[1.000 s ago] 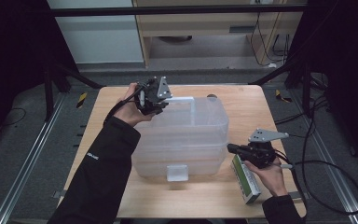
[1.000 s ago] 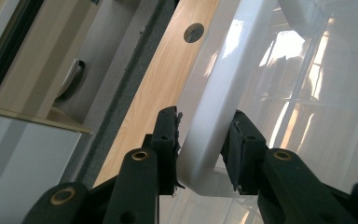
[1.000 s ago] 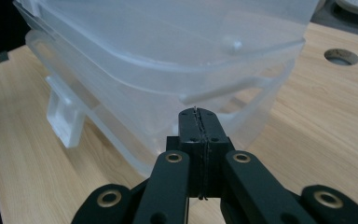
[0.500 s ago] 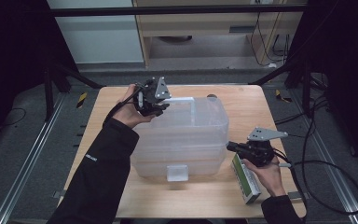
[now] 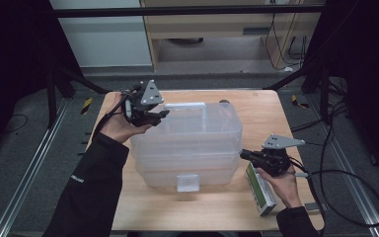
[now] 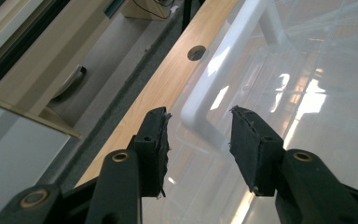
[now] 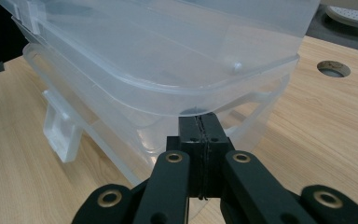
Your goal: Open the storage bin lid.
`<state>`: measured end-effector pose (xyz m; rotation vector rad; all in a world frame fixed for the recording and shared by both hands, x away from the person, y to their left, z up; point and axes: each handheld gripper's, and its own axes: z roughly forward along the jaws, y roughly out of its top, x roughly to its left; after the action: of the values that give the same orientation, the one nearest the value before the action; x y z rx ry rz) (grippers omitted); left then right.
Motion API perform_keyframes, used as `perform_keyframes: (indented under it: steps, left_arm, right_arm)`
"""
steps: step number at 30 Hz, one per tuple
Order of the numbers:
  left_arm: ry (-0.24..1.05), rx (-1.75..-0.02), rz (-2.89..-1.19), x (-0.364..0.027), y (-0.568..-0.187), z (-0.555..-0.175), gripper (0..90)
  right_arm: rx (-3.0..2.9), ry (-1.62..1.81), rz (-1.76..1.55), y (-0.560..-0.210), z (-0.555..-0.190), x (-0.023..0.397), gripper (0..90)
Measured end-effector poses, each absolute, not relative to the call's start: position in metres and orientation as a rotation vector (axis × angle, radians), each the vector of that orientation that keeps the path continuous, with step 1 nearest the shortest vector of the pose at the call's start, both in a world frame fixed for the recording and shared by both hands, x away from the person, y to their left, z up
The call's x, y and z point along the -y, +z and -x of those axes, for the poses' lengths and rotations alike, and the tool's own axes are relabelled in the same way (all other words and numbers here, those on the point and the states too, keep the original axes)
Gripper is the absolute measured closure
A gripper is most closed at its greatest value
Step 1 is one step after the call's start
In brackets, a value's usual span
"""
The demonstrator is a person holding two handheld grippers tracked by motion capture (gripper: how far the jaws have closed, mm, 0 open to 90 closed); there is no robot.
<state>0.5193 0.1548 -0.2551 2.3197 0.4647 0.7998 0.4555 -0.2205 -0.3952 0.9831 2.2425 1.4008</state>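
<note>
A clear plastic storage box [image 5: 187, 143] with a lid and a white handle [image 5: 185, 105] stands in the middle of the wooden table [image 5: 256, 111]. My left gripper [image 5: 160, 114] hovers at the box's back left corner. Its jaws have just been opening and now stand open, with nothing pressed between them [image 6: 200, 116]; the white handle [image 6: 223, 70] lies just beyond the tips. My right gripper [image 5: 244, 155] is shut at the box's right side. Its closed tips [image 7: 199, 122] sit right under the lid's rim [image 7: 242, 88].
A green and white carton [image 5: 260, 190] lies on the table under the right hand. A white latch [image 5: 187, 182] hangs on the box's front wall. The table has a round hole [image 5: 223, 102] behind the box. Cables trail off the table's right edge.
The left gripper has drawn away to the left from the box's top corner and its jaws have spread wider. The right gripper has stayed put.
</note>
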Motion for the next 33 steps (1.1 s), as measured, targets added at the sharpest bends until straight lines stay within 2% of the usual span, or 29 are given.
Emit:
perform_keyframes:
  steps: [8, 18, 33]
  left_arm:
    - [0.81, -0.595, -2.183, -0.189, -0.26, -0.503, 61.0]
    - [0.844, -0.771, -1.93, -0.239, -0.279, -0.478, 67.5]
    - [0.885, -0.921, -1.877, -0.283, -0.329, -0.46, 70.5]
  right_arm:
    - [-2.24, 1.398, -0.984, -0.395, -0.455, 0.22, 90.0]
    - [-2.245, 1.389, -0.983, -0.395, -0.455, 0.22, 90.0]
    - [-2.247, 1.382, -0.981, -0.395, -0.455, 0.22, 90.0]
